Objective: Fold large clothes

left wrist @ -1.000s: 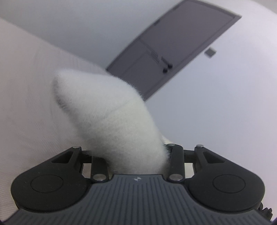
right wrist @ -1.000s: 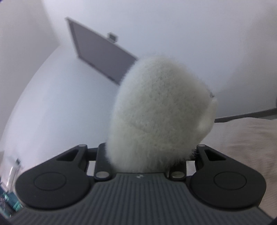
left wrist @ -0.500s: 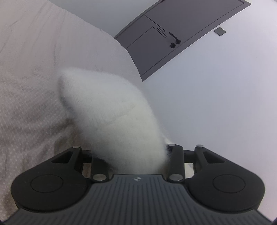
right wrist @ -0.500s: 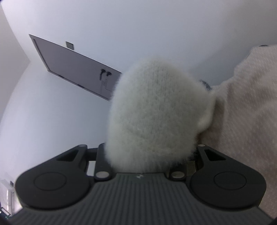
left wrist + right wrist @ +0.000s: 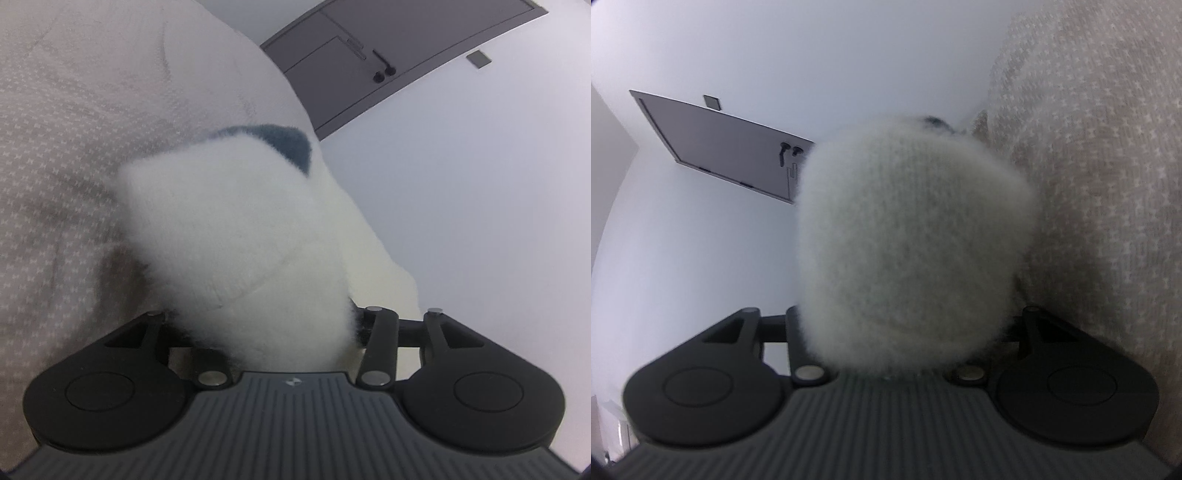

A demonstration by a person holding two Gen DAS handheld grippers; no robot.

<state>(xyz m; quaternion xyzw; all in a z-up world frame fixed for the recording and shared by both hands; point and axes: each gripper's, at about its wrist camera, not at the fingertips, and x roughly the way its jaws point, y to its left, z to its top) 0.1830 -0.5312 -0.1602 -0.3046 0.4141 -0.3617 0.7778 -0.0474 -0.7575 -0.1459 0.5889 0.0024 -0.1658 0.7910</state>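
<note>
Ahead of the left gripper (image 5: 266, 295), on the left and near side: a beige cover (image 5: 74, 184) with a fine pale woven pattern, creased, rising to a rounded edge that runs from top centre down to the right. Beyond that edge, far right: a plain white wall (image 5: 480, 203), open and uncluttered. Up at the far top right: a grey door (image 5: 406, 44) with a dark handle (image 5: 384, 68), and a small grey wall plate (image 5: 479, 59) just beside the door frame.

Directly in the way of the view: the white fluffy garment (image 5: 229, 229), bunched between the jaws and hiding both fingers completely. Along its far top edge, a dark blue patch (image 5: 288, 142). Lying against the beige cover on its left flank, with more white fabric trailing down on the right.

Jaws opening, garment between them; pads buried in fluff, so impossible to tell whether pressing on it or not.

Ahead of the right gripper (image 5: 905, 288): the same white fluffy garment (image 5: 916, 229) as a rounded wad between the jaws, blocking the middle of the view and covering the fingers. To the right and touching it, the beige cover (image 5: 1100, 184), filling that whole side. To the left, bare white wall (image 5: 701, 240) with free room, and farther off the grey door (image 5: 720, 140), its handle (image 5: 783, 150), and the wall plate (image 5: 712, 101) just above the frame.

Jaws opening here too, garment between them; contact of the pads hidden, not possible to tell.
</note>
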